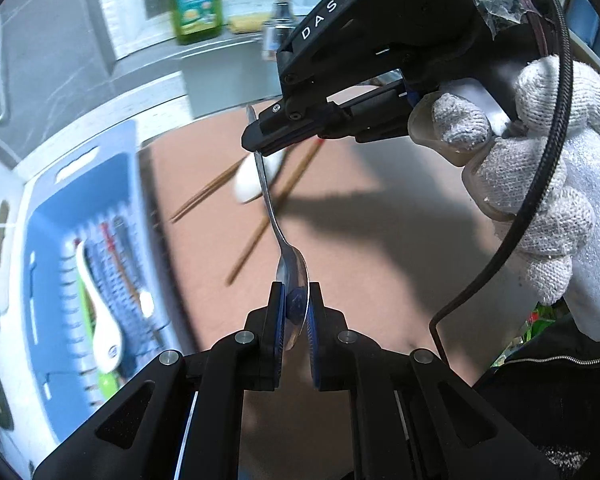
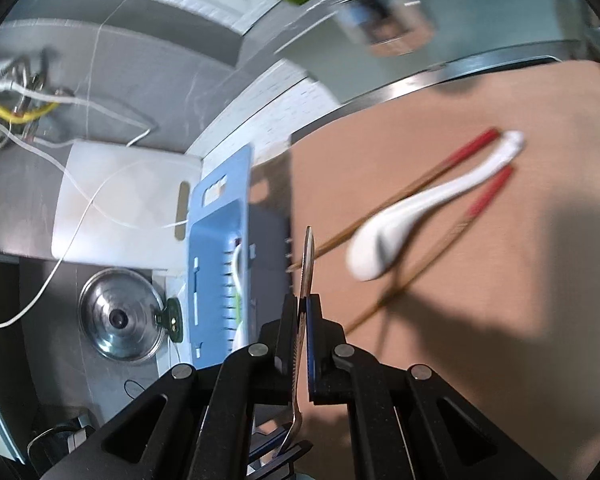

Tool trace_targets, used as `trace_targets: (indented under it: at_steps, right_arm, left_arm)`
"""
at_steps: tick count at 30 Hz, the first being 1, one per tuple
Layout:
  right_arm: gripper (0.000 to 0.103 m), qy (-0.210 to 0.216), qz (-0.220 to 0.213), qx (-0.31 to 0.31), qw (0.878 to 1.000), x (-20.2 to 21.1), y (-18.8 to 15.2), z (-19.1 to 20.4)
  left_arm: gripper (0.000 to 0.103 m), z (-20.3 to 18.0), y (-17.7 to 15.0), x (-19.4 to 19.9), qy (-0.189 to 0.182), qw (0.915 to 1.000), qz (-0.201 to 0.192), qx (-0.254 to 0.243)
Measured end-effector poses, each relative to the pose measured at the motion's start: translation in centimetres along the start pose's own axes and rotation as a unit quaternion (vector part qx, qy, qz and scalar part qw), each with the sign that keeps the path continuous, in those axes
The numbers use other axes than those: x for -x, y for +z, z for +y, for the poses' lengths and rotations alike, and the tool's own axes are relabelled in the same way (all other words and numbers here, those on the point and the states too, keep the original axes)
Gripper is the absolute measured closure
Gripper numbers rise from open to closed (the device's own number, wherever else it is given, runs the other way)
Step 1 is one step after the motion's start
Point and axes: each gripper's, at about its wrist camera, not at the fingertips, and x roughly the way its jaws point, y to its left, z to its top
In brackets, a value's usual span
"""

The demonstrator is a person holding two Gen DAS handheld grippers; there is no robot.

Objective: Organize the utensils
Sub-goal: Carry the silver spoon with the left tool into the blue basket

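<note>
A metal spoon hangs above the brown mat, held at both ends. My left gripper is shut on its bowl. My right gripper, held by a white-gloved hand, is shut on the handle near its tip. In the right wrist view the handle sticks up out of the shut right gripper. A white ceramic spoon and red-tipped chopsticks lie on the mat. The blue slotted basket at the left holds another white spoon and chopsticks.
A white cutting board and a steel pot lid lie beyond the basket. A green bottle and a faucet stand on the ledge at the back. White cables trail over the grey counter.
</note>
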Motion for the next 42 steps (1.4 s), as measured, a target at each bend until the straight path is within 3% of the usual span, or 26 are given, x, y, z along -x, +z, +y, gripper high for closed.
trace_targets:
  at_steps: [17, 27, 42]
  right_arm:
    - [0.101, -0.009, 0.040, 0.085, 0.996, -7.3, 0.1, 9.3]
    - [0.102, -0.032, 0.052, 0.086, 0.994, -11.1, 1.2, 9.6]
    - [0.102, -0.041, 0.105, 0.090, 0.990, -15.7, 3.0, 10.2]
  left_arm:
    - [0.097, 7.2, -1.8, 2.5, 0.035, 0.9974, -0.029, 0.055]
    - [0.097, 10.0, -2.1, 0.6, 0.031, 0.9958, -0.016, 0.085]
    - [0.097, 12.6, -3.1, -0.2, 0.028, 0.9916, -0.005, 0.127]
